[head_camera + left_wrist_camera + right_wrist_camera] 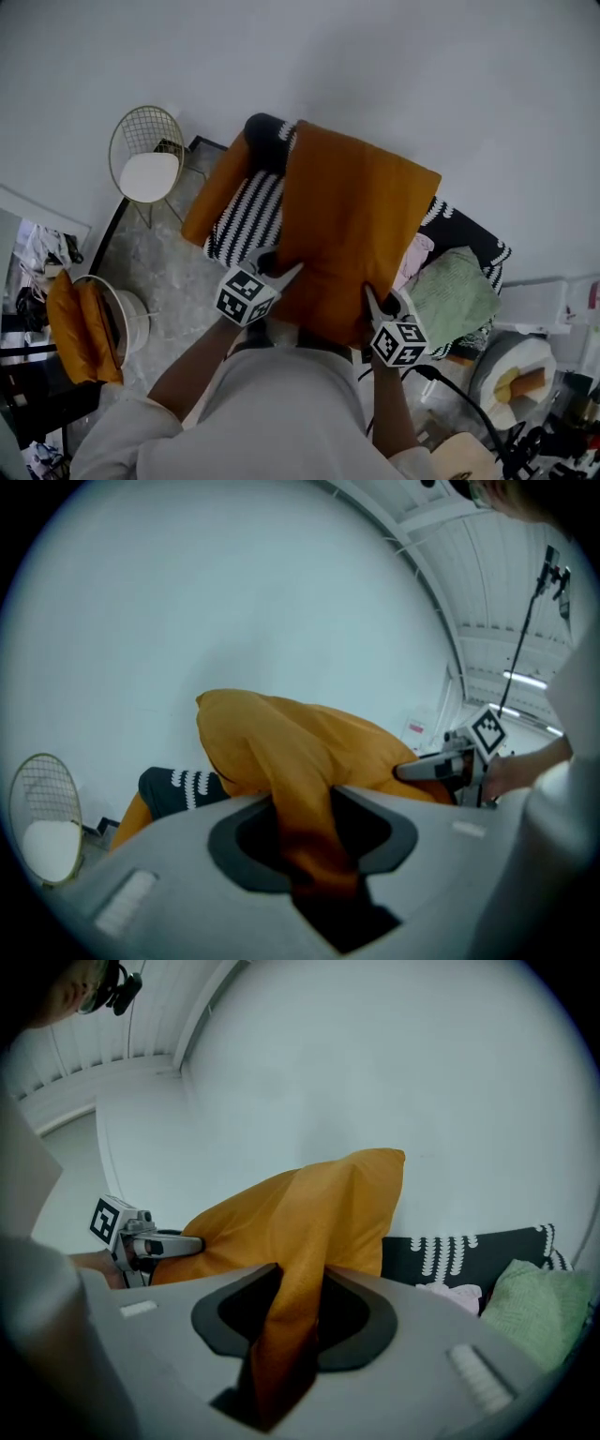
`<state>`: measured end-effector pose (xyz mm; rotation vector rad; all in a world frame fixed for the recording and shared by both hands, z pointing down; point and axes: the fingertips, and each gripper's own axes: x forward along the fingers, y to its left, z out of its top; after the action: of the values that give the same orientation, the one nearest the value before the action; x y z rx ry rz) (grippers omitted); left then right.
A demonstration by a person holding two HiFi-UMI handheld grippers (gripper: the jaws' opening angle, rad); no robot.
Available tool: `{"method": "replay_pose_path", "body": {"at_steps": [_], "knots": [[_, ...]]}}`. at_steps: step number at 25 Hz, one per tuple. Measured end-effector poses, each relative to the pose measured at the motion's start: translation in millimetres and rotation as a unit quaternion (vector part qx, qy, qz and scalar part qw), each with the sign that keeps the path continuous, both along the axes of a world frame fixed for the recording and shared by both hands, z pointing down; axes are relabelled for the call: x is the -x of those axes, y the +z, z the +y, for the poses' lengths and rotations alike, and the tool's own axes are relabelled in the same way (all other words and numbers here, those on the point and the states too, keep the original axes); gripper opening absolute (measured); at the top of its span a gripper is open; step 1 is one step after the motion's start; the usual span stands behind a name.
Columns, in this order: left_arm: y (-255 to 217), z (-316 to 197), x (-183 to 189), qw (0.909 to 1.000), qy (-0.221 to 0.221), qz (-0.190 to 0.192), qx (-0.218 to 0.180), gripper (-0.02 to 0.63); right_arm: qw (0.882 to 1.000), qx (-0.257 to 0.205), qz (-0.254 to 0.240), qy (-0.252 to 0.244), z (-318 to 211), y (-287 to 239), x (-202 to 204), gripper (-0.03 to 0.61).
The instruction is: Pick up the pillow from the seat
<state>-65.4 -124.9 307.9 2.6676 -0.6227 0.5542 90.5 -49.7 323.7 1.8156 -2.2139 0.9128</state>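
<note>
Both grippers are pinched onto the orange pillow [354,220]. My left gripper [284,272] has its jaws closed on a fold of fabric at the near left corner, and my right gripper [373,298] is clamped the same way on the near right corner. With two corners held, the pillow hangs spread between them instead of drooping to one side. It's up over the striped seat [246,217], and from the gripper views it looks clear of the cover beneath, with bare wall behind. A second orange cushion [214,187] lies at the seat's left and a green cloth [457,292] at its right, both untouched. I'd judge the pick as good as done.
</note>
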Motion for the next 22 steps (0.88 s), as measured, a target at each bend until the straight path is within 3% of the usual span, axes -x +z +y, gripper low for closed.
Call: {"method": "replay_pose_path", "body": {"at_steps": [12, 22], "knots": [[-48, 42, 79, 0.9969, 0.060, 0.024, -0.047, 0.135, 0.996, -0.051, 0.033, 0.062, 60, -46, 89, 0.123], [-80, 63, 83, 0.9891, 0.108, 0.040, -0.091, 0.133, 0.988, -0.083, 0.051, 0.123, 97, -74, 105, 0.121]]}}
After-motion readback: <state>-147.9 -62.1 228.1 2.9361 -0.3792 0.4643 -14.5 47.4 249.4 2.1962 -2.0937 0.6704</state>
